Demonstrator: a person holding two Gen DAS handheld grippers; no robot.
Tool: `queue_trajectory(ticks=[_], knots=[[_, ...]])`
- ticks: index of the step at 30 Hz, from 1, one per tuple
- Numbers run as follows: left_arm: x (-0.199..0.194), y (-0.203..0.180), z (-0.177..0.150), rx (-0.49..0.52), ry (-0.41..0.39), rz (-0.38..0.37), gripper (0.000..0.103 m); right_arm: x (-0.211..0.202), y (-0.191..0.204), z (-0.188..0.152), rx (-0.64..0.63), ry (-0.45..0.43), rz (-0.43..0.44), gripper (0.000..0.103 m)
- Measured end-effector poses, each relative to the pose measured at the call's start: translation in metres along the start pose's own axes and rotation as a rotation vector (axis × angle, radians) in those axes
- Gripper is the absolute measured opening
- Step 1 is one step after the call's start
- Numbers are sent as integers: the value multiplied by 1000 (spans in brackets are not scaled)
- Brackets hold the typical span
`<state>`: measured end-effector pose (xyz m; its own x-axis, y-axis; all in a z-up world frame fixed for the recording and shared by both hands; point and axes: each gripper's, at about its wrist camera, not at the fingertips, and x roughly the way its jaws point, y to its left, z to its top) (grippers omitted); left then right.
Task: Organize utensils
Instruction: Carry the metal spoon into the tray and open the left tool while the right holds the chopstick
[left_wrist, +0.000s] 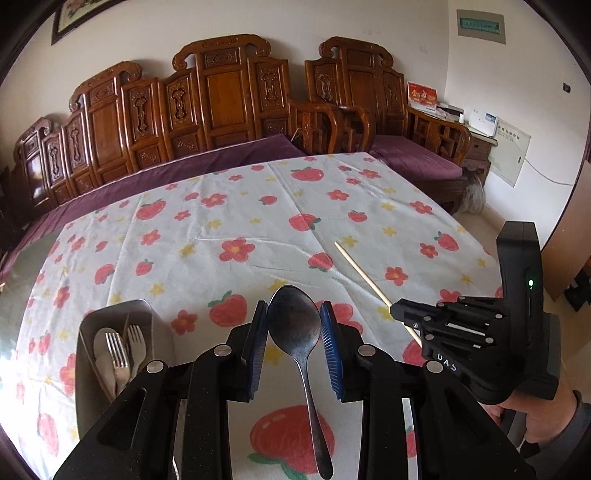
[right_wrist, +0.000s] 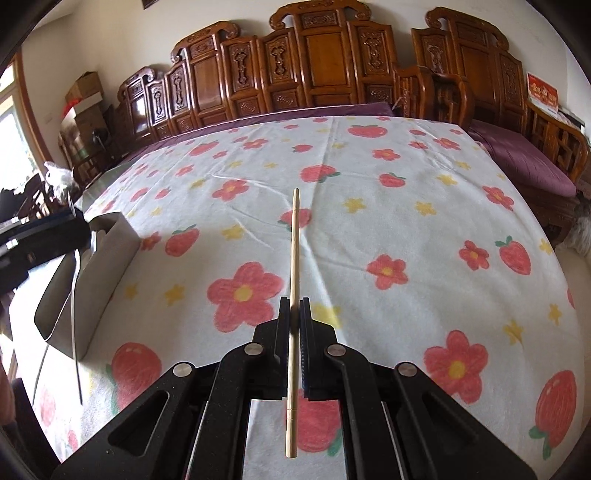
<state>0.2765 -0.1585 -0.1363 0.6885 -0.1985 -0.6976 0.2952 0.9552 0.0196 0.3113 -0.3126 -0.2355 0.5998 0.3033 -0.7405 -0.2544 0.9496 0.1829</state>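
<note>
Left gripper (left_wrist: 293, 325) pinching the spoon (left_wrist: 295, 325) at its bowl, handle hanging back; right gripper (right_wrist: 294, 314) pressed tight on the chopstick (right_wrist: 294, 258), tip pointing forward; holder (left_wrist: 122, 325) – forks inside – down-left, nearer the left hand, probably first to drop.

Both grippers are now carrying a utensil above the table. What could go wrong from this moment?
1. The left gripper grips the spoon only by the bowl's curved edges, and the long handle hangs free, so it may pivot or slip out.
2. The right gripper pinches the chopstick at one narrow spot; it could swivel.
3. The metal holder already contains forks, so an incoming utensil might catch on them.
</note>
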Motion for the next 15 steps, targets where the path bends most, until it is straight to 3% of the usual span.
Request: queue_trajectory(ticks=[15], knots=[[-55, 76, 2, -58, -59, 105, 27, -25, 76, -6, -148, -42, 88, 6]])
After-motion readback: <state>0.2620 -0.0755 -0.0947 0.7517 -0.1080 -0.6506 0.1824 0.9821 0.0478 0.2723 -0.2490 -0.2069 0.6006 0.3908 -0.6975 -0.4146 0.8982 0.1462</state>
